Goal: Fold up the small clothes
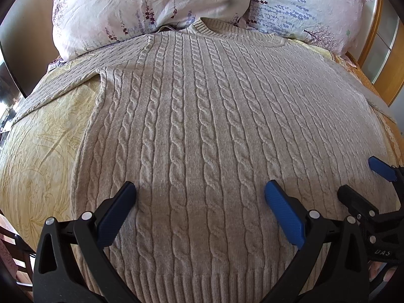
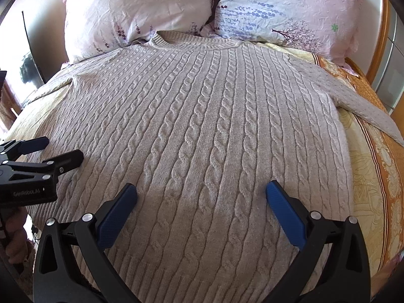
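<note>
Beige cable-knit sweater (image 1: 197,131) lies flat on the bed (image 1: 38,139), left gripper (image 1: 199,197) and right gripper (image 2: 200,197) above it, jaws wide, empty.

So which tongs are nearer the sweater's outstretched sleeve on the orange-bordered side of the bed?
Right. The right tongs hover open over the sweater body on the side of that sleeve; the left tongs sit farther off, across the body.

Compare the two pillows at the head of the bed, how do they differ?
The left floral pillow is mostly pale pink-white, with sparse dark purple flower sprigs; the right floral pillow has a light blue area crowded with lavender-blue sprigs and a small tree motif. The left pillow's lower edge sits by the beige cable-knit sweater's collar; the right pillow lies more beside it. Both are crinkled, pink-edged, and lean side by side, touching in the middle.
</note>
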Demonstrator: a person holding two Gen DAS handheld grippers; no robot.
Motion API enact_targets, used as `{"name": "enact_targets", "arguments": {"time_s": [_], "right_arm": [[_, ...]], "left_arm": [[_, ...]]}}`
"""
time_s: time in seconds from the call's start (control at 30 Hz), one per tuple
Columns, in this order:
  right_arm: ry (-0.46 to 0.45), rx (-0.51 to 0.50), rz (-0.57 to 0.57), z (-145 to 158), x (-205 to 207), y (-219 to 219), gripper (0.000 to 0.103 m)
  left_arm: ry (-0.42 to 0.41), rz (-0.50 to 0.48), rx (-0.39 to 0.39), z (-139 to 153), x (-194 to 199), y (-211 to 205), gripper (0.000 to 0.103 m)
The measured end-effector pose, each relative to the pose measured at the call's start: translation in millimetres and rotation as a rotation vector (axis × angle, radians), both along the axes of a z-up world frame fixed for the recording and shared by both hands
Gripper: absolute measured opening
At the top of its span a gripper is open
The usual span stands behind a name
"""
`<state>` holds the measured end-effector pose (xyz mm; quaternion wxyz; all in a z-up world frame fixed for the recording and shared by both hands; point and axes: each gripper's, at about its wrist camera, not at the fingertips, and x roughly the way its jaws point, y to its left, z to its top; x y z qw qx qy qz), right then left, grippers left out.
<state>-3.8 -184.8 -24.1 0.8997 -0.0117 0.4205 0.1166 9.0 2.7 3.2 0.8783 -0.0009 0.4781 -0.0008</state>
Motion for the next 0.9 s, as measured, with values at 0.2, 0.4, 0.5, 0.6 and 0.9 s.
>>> {"name": "enact_targets", "arguments": {"time_s": [0.2,0.4,0.5,0.6,0.9], "right_arm": [[-0.015,0.098,0.026,11,7,-19,0.099],[-0.072,0.303,-0.244,40,44,-131,0.082],[-0.030,0.420,-0.447,36,64,-202,0.063],[0.021,0.561,-0.610,22,75,-260,0.056],[0.066,0.729,-0.769,-7,103,-317,0.045]], "left_arm": [[-0.012,0.010,0.001,6,22,2,0.101],[-0.082,-0.026,-0.101,24,43,14,0.101],[-0.128,-0.010,-0.179,27,54,27,0.101],[-0.187,0.015,-0.233,26,60,39,0.101],[-0.164,0.022,-0.316,12,72,53,0.101]]}}
